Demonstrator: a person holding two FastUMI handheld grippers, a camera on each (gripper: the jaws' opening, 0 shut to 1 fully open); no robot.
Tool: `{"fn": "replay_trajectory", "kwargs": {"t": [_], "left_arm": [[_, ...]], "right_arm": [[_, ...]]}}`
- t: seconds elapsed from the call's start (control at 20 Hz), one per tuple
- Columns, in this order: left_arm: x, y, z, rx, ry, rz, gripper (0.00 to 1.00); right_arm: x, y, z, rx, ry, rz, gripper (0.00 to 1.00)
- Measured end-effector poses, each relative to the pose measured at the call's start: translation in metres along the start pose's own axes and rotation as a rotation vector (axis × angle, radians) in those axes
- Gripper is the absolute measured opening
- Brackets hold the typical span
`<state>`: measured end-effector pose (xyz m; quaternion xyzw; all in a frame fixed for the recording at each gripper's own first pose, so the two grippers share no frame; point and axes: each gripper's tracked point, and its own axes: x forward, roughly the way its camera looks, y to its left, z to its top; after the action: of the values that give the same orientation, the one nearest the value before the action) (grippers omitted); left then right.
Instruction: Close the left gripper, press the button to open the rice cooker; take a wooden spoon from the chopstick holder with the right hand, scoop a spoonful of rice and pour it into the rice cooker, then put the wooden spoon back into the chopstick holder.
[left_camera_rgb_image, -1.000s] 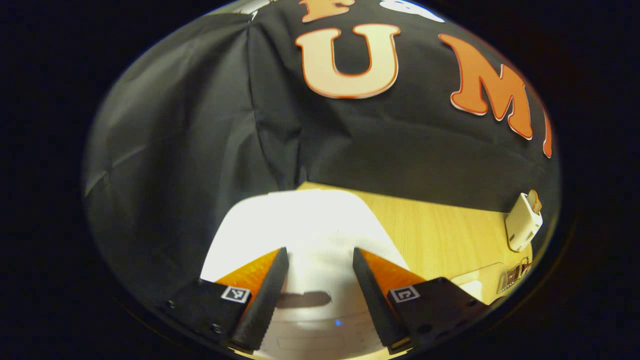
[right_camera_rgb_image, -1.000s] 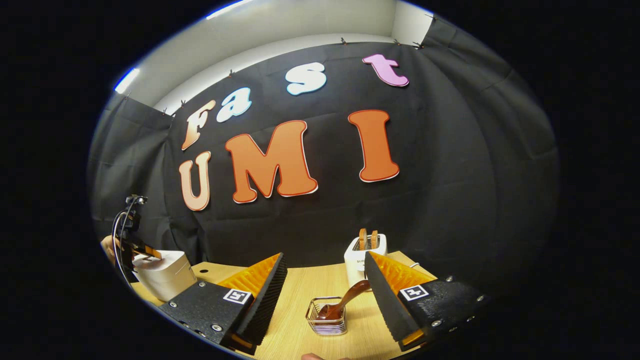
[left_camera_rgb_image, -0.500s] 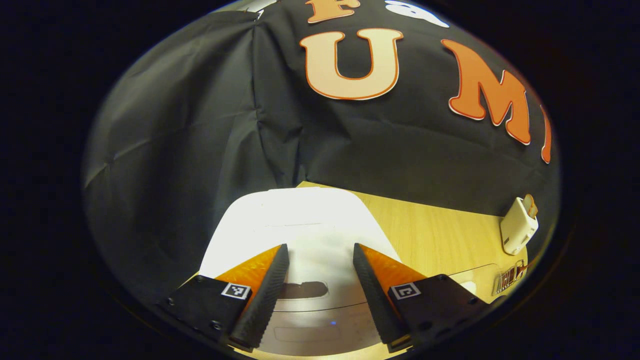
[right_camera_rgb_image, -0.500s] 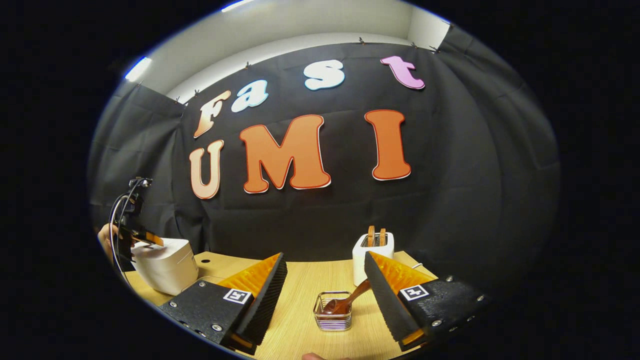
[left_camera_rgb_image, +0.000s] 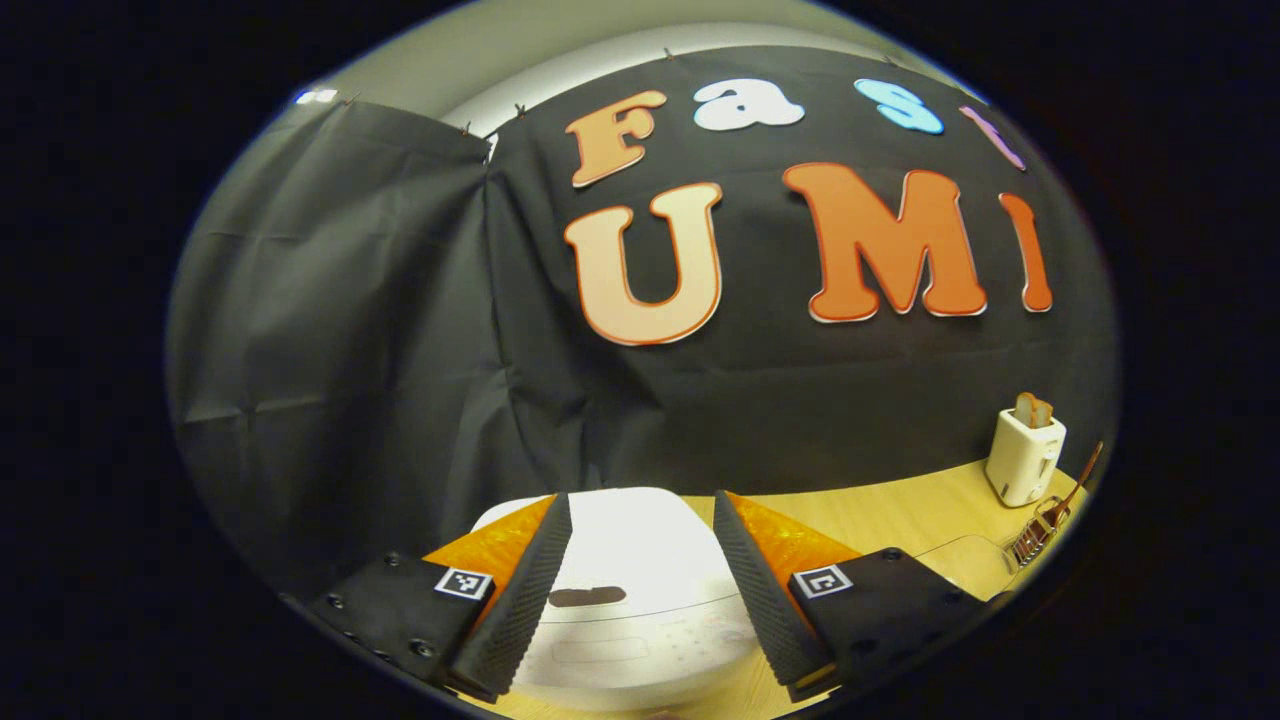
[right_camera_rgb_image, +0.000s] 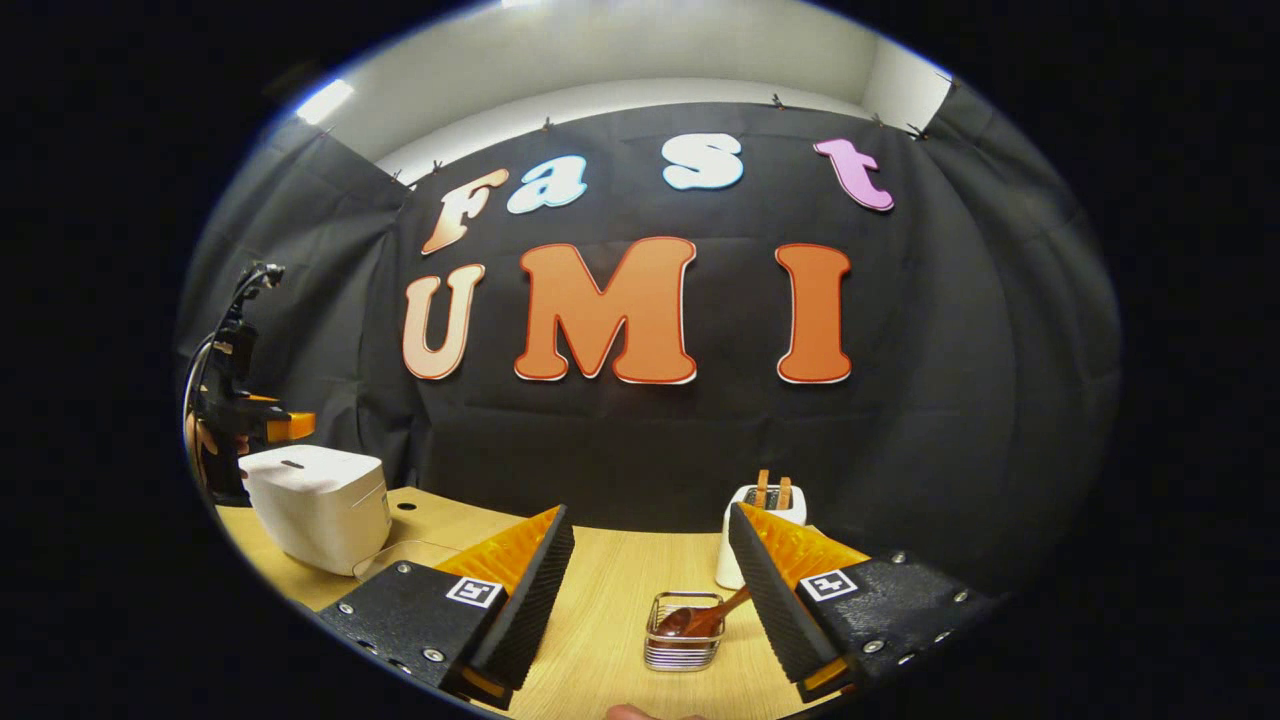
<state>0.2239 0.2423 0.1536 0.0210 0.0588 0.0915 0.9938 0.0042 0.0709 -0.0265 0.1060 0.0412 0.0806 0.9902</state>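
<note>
White and closed, the rice cooker (left_camera_rgb_image: 625, 580) sits at the left end of the wooden counter (left_camera_rgb_image: 900, 510), close to the black cloth wall. In the left gripper view the left gripper (left_camera_rgb_image: 640, 585) hangs above the cooker's lid with its fingers spread wide, touching nothing; the dark oval button (left_camera_rgb_image: 587, 597) on the lid lies between them, nearer the left finger. Far off along the counter's back edge stands a white toaster (left_camera_rgb_image: 1024, 455) with bread in its slots, and in front of it the wire chopstick holder (left_camera_rgb_image: 1035, 538) with the wooden spoon (left_camera_rgb_image: 1078, 478) leaning out of it.

In the right gripper view the right gripper (right_camera_rgb_image: 650, 590) is held above the counter's front edge, its fingers also wide apart and empty. Between them, farther along the counter, stands the chopstick holder (right_camera_rgb_image: 683, 645); the wooden spoon (right_camera_rgb_image: 705, 618) rests in it, bowl down, handle slanting up to the right towards the toaster (right_camera_rgb_image: 760, 530) behind. At the far left the rice cooker (right_camera_rgb_image: 318, 505) stands, lid down, with the left gripper (right_camera_rgb_image: 270, 428) and the hand (right_camera_rgb_image: 205, 440) holding it above its back.
</note>
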Motion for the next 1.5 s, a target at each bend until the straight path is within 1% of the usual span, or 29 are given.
{"fn": "replay_trajectory", "kwargs": {"t": [0.15, 0.2, 0.3, 0.35, 0.45, 0.55, 0.65, 0.7, 0.8, 1.0, 1.2, 1.25, 1.3, 1.35, 1.5], "left_arm": [[-0.027, -0.007, 0.026, -0.017, -0.1, -0.043, 0.94], [-0.032, -0.011, 0.03, -0.018, -0.127, -0.051, 0.92], [-0.047, -0.018, 0.039, -0.008, -0.19, -0.056, 0.96], [-0.054, -0.023, 0.041, -0.008, -0.208, -0.055, 0.94], [-0.06, -0.04, 0.04, -0.031, -0.217, -0.095, 0.92], [-0.062, -0.054, 0.036, -0.076, -0.221, -0.137, 0.93], [-0.068, -0.058, 0.038, -0.105, -0.246, -0.167, 0.92], [-0.07, -0.058, 0.037, -0.114, -0.255, -0.173, 0.94], [-0.073, -0.058, 0.036, -0.112, -0.263, -0.179, 0.94], [-0.078, -0.045, 0.035, -0.107, -0.279, -0.156, 0.93], [-0.078, -0.044, 0.03, -0.144, -0.267, -0.202, 0.94], [-0.079, -0.044, 0.029, -0.149, -0.265, -0.211, 0.92], [-0.079, -0.042, 0.025, -0.148, -0.261, -0.215, 0.92], [-0.079, -0.044, 0.024, -0.139, -0.26, -0.222, 0.94], [-0.08, -0.052, 0.02, -0.107, -0.248, -0.223, 0.94]], "right_arm": [[0.004, 0.015, 0.003, -0.005, -0.023, 0.021, 0.92], [0.005, 0.018, 0.006, -0.005, -0.034, 0.027, 0.92], [0.006, 0.024, 0.009, -0.003, -0.052, 0.033, 0.92], [0.007, 0.028, 0.011, 0.0, -0.062, 0.036, 0.92], [0.009, 0.035, 0.012, 0.006, -0.075, 0.042, 0.92], [0.009, 0.04, 0.008, 0.013, -0.069, 0.047, 0.92], [0.01, 0.047, 0.006, 0.021, -0.065, 0.052, 0.93], [0.009, 0.05, 0.005, 0.021, -0.065, 0.052, 0.93], [0.009, 0.052, 0.001, 0.015, -0.058, 0.05, 0.92], [0.008, 0.056, -0.003, 0.027, -0.048, 0.043, 0.93], [0.007, 0.058, -0.007, 0.042, -0.036, 0.036, 0.92], [0.006, 0.058, -0.008, 0.041, -0.036, 0.037, 0.92], [0.005, 0.058, -0.009, 0.041, -0.035, 0.033, 0.92], [0.005, 0.056, -0.01, 0.04, -0.032, 0.03, 0.92], [0.006, 0.055, -0.012, 0.043, -0.028, 0.026, 0.92]]}}
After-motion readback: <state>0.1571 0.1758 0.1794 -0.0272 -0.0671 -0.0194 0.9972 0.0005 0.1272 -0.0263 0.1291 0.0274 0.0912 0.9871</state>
